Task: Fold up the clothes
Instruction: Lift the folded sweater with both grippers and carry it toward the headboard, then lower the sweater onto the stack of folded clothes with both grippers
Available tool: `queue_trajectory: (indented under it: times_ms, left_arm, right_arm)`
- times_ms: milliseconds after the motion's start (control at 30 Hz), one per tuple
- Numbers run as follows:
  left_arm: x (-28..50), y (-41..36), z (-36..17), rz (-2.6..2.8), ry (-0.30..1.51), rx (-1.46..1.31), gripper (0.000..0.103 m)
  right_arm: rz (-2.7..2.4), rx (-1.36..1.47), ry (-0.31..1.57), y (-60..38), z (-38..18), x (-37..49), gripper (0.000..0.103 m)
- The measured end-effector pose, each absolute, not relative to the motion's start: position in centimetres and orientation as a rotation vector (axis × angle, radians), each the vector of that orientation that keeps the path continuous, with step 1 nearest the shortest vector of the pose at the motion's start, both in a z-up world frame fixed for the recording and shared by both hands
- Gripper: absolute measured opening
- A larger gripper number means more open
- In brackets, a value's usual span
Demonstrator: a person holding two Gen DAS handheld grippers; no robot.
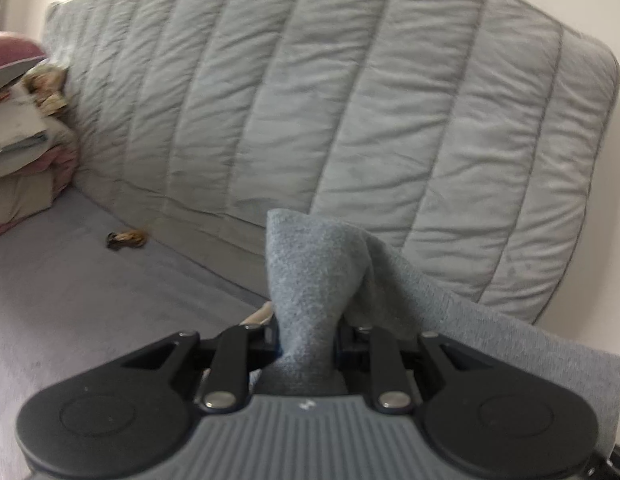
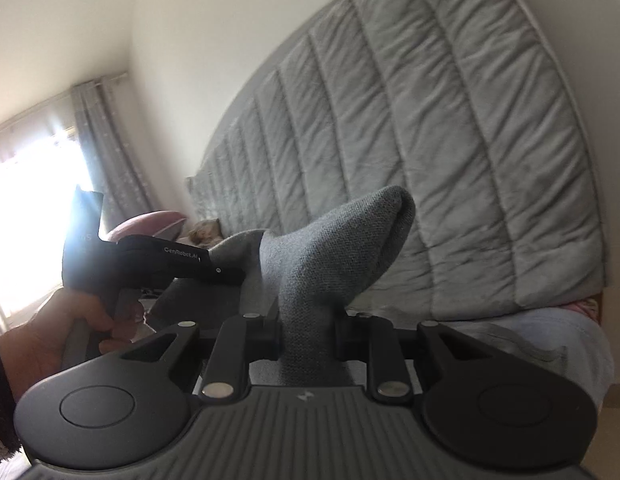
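Left wrist view: your left gripper (image 1: 306, 340) has its jaws nearly closed, pinching a bunched corner of the grey garment (image 1: 310, 280).
Right wrist view: your right gripper (image 2: 306, 328) is clamped the same way on another bunch of that garment (image 2: 330, 252).
Garment span: it runs between both tools, its long axis across the quilted headboard (image 1: 350, 100), lifted in front of it.
Nearer hand: neither; your left hand (image 2: 58, 332) sits just beside the right tool.
Landing place: the mattress (image 1: 70, 288) lies below the headboard.
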State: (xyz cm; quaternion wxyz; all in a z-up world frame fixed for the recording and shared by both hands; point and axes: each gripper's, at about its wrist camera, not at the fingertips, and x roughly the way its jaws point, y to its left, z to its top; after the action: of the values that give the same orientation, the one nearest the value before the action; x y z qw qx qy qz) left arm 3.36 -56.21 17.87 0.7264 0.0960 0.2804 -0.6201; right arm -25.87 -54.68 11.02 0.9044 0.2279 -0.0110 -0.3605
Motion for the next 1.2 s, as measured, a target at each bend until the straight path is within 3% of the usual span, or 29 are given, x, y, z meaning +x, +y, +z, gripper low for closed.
queue_trajectory:
  times_ms: [500,733,900,1200]
  left_arm:
    - [2.4,-64.0,10.4,-1.391,0.603,0.387,0.027]
    - [4.8,-63.7,8.9,-1.258,0.552,0.409,0.048]
    - [6.5,-62.0,10.3,-1.097,0.467,0.389,0.045]
    - [4.1,-62.3,11.8,-1.306,0.502,0.209,0.046]
  right_arm:
    - [-0.902,0.526,0.063,-58.3,5.2,-27.3,0.024]
    - [-0.936,0.501,0.082,-58.7,4.1,-29.4,0.031]
    - [-1.009,0.375,0.069,-57.6,5.1,-31.1,0.035]
    - [-0.979,0.232,0.077,-58.3,7.2,-28.9,0.037]
